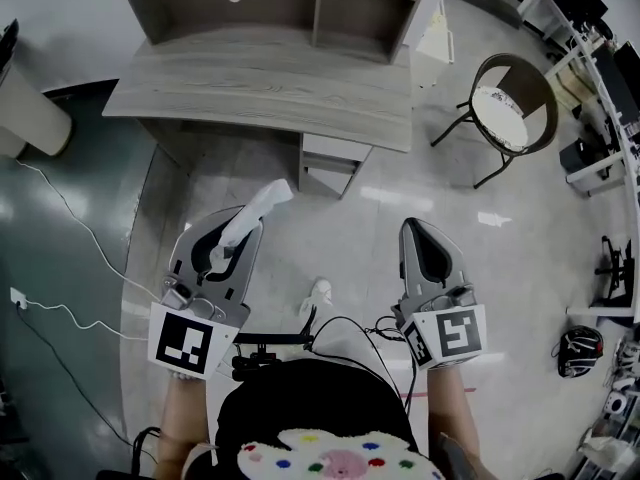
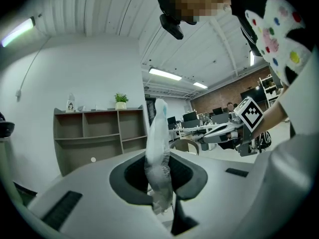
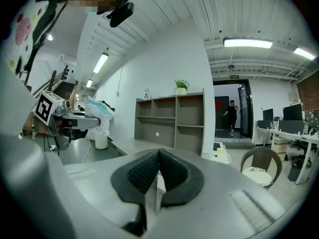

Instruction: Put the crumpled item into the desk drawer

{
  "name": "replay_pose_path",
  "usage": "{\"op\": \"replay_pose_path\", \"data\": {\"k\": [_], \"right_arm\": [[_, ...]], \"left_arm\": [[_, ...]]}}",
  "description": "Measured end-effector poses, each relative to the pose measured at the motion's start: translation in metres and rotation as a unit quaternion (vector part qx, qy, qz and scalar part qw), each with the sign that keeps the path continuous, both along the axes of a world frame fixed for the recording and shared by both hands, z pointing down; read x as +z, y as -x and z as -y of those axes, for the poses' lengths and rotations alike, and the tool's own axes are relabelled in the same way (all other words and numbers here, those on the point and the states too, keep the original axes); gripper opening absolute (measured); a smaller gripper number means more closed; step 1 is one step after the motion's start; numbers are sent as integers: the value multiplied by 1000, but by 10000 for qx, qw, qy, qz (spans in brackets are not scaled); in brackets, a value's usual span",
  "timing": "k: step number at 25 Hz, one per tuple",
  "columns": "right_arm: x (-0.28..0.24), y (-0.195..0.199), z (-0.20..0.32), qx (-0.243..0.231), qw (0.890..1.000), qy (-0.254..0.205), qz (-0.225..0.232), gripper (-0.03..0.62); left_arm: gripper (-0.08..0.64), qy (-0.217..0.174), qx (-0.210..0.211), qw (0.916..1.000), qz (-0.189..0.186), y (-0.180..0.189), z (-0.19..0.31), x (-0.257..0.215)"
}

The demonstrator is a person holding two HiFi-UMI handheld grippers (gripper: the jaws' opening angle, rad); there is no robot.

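Note:
My left gripper is shut on a crumpled white item, whose end sticks out past the jaws toward the desk. In the left gripper view the crumpled white item stands upright between the dark pads. My right gripper is shut with nothing in it; its ribbed pads meet in the right gripper view. Ahead stands the grey wooden desk with its white drawer unit under the right side. The drawer front looks closed.
A shelf unit sits on the desk's back. A round chair stands to the right. White cables run across the floor at left. A small white scrap lies on the floor between the grippers. A helmet lies at far right.

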State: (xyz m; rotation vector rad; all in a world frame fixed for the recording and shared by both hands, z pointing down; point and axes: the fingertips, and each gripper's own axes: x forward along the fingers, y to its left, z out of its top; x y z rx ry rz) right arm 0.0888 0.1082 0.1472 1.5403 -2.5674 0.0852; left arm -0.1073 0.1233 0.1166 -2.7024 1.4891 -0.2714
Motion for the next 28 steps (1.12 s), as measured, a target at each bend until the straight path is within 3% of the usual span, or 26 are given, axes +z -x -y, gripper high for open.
{"op": "replay_pose_path", "data": {"k": [14, 28], "right_arm": [[3, -21, 80, -423, 9991, 64, 60, 9], [9, -32, 93, -159, 9998, 134, 31, 9]], "left_arm": [[54, 38, -334, 9994, 51, -30, 69, 0], [54, 89, -8, 10000, 43, -43, 95, 3]]}}
